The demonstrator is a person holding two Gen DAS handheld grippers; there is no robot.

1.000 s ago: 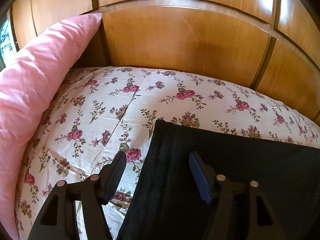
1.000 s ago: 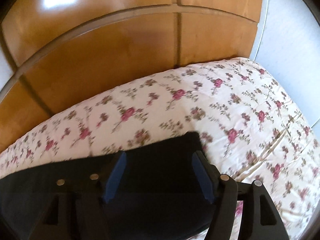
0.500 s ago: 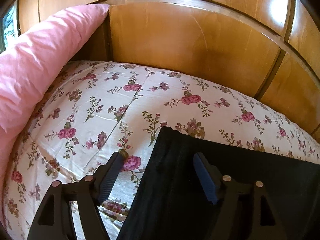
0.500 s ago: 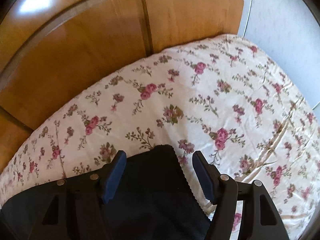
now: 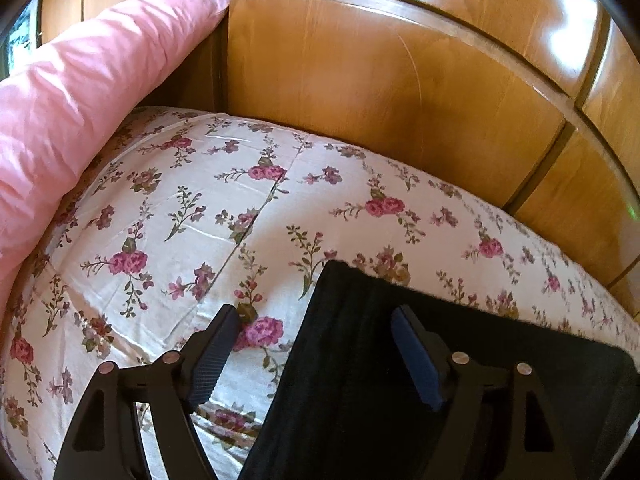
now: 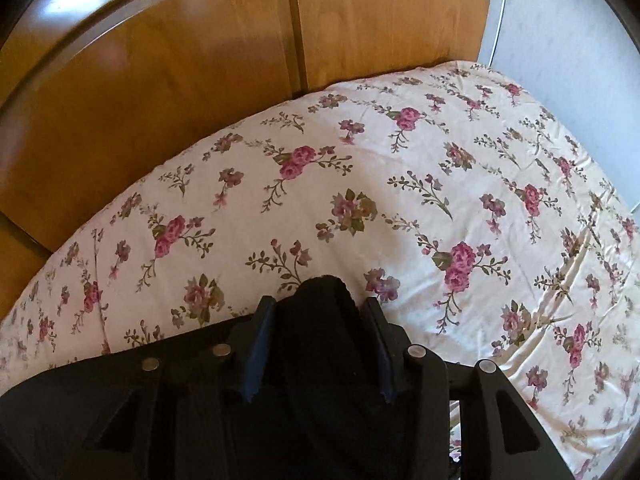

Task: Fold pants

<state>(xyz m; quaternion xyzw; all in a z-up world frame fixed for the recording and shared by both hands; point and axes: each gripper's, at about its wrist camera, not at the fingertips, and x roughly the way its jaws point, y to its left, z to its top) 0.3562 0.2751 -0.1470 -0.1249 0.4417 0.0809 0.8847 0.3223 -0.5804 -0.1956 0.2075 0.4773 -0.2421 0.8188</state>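
Observation:
Black pants point(image 5: 344, 384) lie flat on a floral bed sheet point(image 5: 192, 220). My left gripper point(image 5: 316, 314) hovers over their left edge with its jaws wide and still opening. One finger point(image 5: 212, 360) is over the sheet, the other point(image 5: 416, 360) over the cloth, and neither pinches anything. In the right wrist view, the right gripper point(image 6: 318, 303) is closing on the pants' far corner point(image 6: 322, 360). The cloth is bunched into a hump that fills the gap between both pads.
A pink pillow point(image 5: 80, 80) leans at the left end of the bed. Glossy wooden panels point(image 5: 360, 80) stand close behind the bed. The sheet point(image 6: 460, 168) stretches to the right toward a white wall point(image 6: 560, 40).
The right gripper sank onto the pants' corner and its jaws narrowed, bunching the cloth between them. The left jaws widened slightly and that view rolled a little.

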